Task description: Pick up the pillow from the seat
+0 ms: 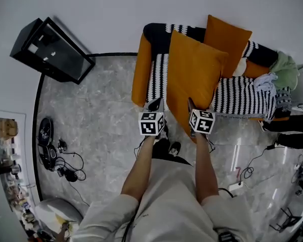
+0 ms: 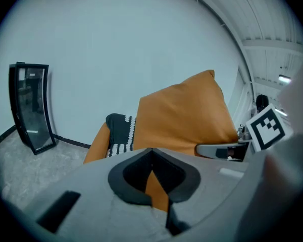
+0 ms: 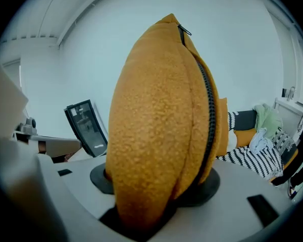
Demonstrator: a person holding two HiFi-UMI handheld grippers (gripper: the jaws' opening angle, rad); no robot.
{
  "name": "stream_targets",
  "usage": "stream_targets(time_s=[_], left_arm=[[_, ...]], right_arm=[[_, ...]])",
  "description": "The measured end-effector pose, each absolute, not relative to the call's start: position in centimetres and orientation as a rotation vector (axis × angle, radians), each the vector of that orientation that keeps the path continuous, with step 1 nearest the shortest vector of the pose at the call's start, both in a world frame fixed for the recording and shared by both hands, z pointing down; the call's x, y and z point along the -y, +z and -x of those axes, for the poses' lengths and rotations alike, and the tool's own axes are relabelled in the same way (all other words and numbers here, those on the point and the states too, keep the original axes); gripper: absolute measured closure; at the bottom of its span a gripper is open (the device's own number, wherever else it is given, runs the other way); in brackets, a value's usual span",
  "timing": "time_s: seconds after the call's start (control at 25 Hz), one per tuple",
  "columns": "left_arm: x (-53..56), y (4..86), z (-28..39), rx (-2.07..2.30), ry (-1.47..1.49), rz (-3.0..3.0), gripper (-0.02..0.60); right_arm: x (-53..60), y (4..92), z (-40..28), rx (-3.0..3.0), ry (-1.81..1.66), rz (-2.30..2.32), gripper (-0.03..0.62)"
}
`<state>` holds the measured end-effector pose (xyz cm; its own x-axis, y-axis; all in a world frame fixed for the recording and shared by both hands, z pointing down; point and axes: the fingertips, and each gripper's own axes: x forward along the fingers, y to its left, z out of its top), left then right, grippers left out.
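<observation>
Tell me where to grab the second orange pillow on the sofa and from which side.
Take the second pillow by its free top edge, near a corner, coming from the front over the seat. It stands propped against the sofa back, so its rear is blocked, and the held pillow hides its lower part. The thin seam probably suits the jaws better.

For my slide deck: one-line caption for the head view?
Left gripper and right gripper clamp the orange pillow by its lower edge, upright before the striped sofa.
</observation>
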<state>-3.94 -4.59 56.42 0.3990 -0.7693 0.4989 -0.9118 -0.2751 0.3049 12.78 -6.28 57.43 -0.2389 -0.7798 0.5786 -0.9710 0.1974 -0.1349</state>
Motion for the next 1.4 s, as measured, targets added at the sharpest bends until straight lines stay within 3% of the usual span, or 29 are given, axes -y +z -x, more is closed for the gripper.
stream_targets(time_s=[0.44,0.8,1.4], left_arm=[[-1.7,55.6,2.8,1.323,0.452,-2.212,0.574],[1.1,55.3,6.2,1.291,0.458,-2.248,0.574],[2.3,56.2,5.7,1.217,0.465,-2.245,0.573]], right_arm=[[0.5,57.2,-10.9,2.059,0.665,-1.652,0.341],[0.6,57.1,-8.3,2.005,0.684,-1.696,0.341],[1.4,56.8,-6.9,1.972,0.677,-1.705,0.341]])
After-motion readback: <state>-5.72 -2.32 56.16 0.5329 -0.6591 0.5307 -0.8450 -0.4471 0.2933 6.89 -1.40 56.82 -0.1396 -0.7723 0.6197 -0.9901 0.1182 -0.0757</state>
